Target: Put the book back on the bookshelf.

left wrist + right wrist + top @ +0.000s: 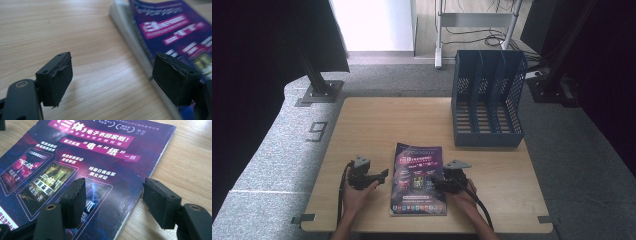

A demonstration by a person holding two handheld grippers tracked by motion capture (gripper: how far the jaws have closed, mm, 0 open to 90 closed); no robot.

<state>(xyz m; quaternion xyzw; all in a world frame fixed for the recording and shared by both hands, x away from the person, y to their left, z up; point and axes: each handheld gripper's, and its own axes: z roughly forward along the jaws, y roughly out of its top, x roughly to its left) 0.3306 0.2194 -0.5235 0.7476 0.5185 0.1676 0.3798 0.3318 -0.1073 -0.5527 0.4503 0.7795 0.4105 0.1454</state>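
On the left of the high view, the left gripper (pixel 379 176) rests low on the wooden counter (pixel 377 120), held in the person's left hand (pixel 357 195), just beside the left edge of a magazine (pixel 419 179). In the left gripper view its jaws stand wide apart with nothing between them but bare wood; the magazine's stacked page edges run past the far-side pad (pixel 175 80), close to it but not clearly touching.

The magazine lies flat near the front middle of the counter, its purple cover (pixel 100 157) facing up, printed with pink banners and small picture panels.

The right gripper (pixel 438 184) sits at the magazine's right edge. In the right gripper view its jaws are parted and straddle that edge: one pad (pixel 75 202) hangs over the cover, the other over the counter beside it. Neither presses on the paper, so nothing is gripped yet.

Farther right, at the back, a blue slotted file rack (pixel 488 100) stands upright, well apart from the magazine, which looks like its likely destination.

The risk, as I judge it, is in the pickup. A flat magazine gives little to bite: the lower pad may slide over the cover instead of under it, or the jaws may catch only the top sheets, so the cover peels, creases or tears while the rest stays down. Lifted from one edge only, the limp pages would sag and could slip free.
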